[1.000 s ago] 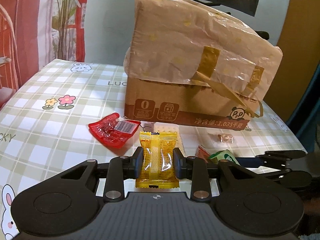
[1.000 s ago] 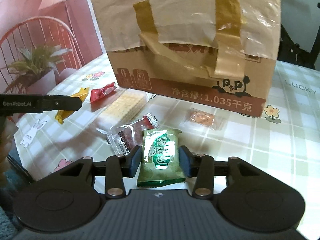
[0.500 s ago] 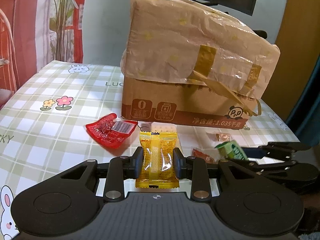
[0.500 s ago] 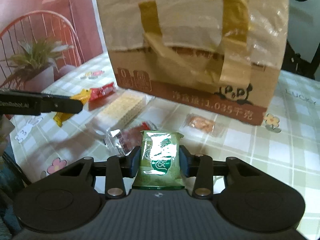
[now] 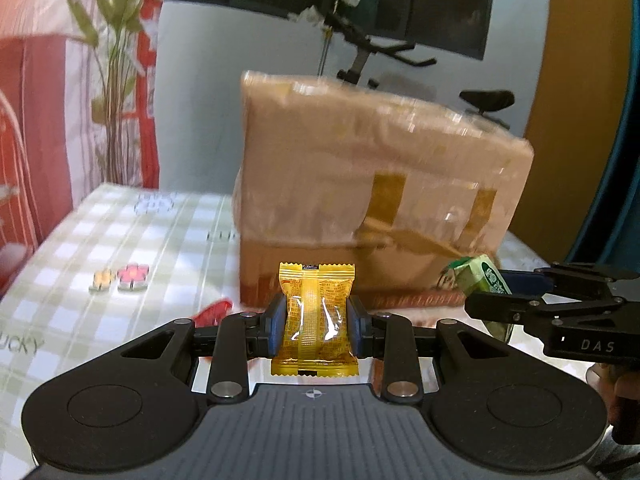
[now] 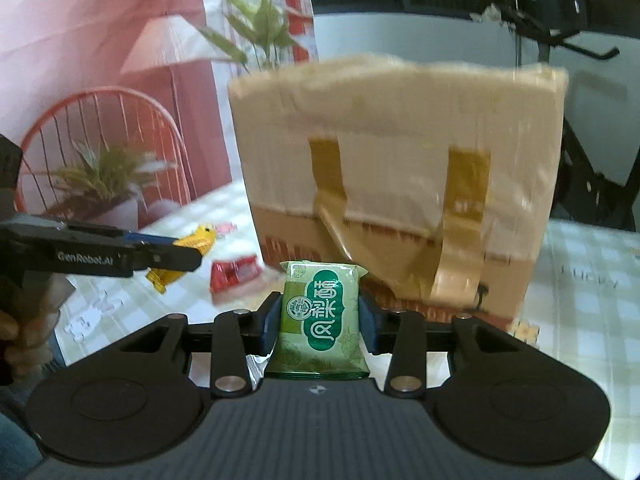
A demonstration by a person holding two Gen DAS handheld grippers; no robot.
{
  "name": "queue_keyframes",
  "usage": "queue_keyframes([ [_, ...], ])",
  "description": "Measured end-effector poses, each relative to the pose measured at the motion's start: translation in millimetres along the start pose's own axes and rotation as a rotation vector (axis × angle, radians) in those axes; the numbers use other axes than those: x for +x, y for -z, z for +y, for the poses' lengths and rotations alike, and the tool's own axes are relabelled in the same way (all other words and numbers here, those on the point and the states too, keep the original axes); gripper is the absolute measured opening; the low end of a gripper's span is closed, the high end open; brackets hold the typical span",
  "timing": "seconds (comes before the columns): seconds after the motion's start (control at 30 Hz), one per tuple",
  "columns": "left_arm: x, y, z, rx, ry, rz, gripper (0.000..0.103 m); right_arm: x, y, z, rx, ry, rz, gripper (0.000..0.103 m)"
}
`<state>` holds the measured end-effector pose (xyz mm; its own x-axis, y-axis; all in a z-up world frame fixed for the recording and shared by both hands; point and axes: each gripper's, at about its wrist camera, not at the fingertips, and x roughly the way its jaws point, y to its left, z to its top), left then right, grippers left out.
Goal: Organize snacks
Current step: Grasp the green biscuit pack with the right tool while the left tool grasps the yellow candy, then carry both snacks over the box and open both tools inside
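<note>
Your left gripper (image 5: 316, 322) had its jaws clamped on a yellow candy packet (image 5: 315, 320). Your right gripper (image 6: 319, 322), whose jaws had just been closing, pinched a green pastry packet (image 6: 320, 322). Both packets were off the counter (image 5: 120, 240), in front of the taped cardboard box (image 5: 372, 200). I judge this the carry step; next you needed to bring the 2 packets to wherever snacks were being collected, though no opening showed on the box. A red wrapper (image 6: 234, 276) lay on the checked counter. A pink backdrop (image 6: 100, 40) with plants and an exercise bike (image 5: 380, 52) stood beyond.
</note>
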<state>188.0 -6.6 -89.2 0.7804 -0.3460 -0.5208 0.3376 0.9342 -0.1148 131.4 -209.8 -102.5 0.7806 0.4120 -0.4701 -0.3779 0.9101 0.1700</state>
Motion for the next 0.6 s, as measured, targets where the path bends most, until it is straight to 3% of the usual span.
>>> queue_keyframes([
  [0.37,-16.1,-72.1,-18.6,0.081,0.068,-0.194,0.033,-36.3,-61.4,-6.4,-0.009,-0.009,-0.219,0.042],
  [0.6,16.6,-132.8,-23.9,0.051,0.09,-0.259,0.033,-24.0,-115.4,-20.9,-0.037,0.0,-0.289,0.042],
])
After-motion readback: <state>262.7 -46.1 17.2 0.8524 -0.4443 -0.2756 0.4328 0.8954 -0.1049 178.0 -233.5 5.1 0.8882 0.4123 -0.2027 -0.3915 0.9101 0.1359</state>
